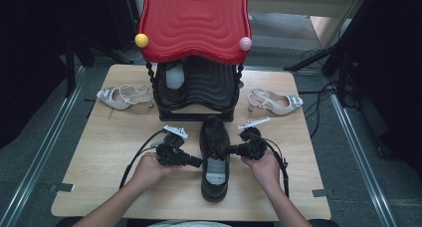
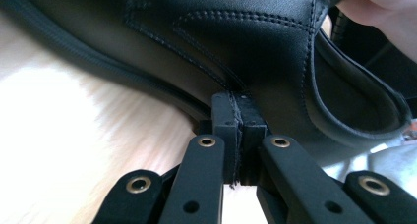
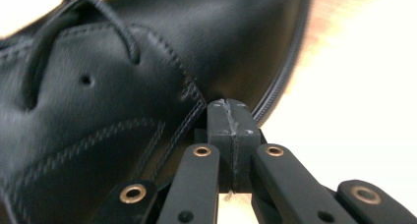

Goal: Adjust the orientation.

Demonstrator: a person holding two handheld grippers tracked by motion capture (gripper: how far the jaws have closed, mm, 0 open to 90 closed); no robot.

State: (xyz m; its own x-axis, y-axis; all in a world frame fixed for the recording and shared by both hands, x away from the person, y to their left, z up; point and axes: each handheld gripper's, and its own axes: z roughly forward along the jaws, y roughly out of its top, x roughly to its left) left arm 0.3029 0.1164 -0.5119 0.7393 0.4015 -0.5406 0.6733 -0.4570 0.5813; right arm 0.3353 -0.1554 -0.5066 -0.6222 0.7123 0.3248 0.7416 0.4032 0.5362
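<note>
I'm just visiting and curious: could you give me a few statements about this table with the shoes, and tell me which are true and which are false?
1. A black shoe lies on the table between the two grippers. True.
2. The left gripper has its jaws wide open. False: they are shut, tips against the shoe's side.
3. A pale sandal lies on each side of the rack. True; the other sandal is at the right.
4. The rack's top is blue. False: it is red.
5. The right gripper holds a sandal. False: its shut jaws meet the black shoe.
</note>
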